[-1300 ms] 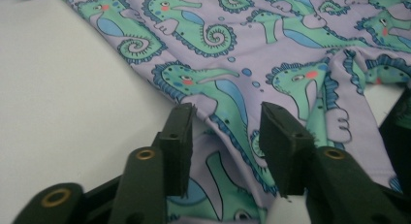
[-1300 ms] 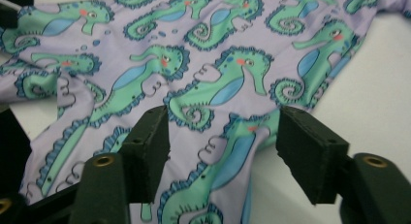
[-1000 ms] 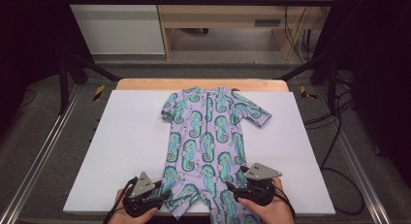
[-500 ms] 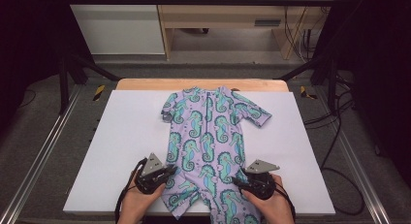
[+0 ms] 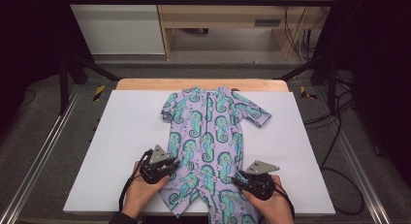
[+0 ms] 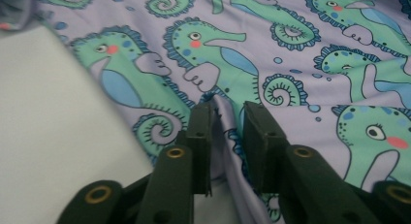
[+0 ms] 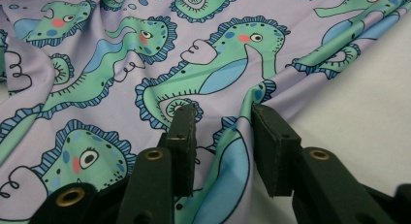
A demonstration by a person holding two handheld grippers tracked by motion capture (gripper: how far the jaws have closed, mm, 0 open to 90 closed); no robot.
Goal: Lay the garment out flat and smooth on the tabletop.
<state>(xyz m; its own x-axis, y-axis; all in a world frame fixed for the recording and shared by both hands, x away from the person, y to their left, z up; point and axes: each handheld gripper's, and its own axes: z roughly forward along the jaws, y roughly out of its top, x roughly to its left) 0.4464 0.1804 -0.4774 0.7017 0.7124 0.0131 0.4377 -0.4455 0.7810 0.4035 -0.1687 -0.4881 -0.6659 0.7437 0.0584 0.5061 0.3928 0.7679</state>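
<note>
Progress looks early: the seahorse-print romper (image 5: 208, 141) lies flat and unfolded along the middle of the white surface (image 5: 121, 136). Left tongs (image 6: 227, 118) stand narrowly parted astride a raised ridge of its thin, slinky cloth (not yet pinched); right tongs (image 7: 222, 118), wider apart, straddle its edge.

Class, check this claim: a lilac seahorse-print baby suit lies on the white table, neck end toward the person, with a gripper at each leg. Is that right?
One detail is wrong. The high view shows the baby suit with its neck end away from the person; the legs lie nearest. The rest holds: it lies on the white table, the left gripper and right gripper at its legs.
</note>
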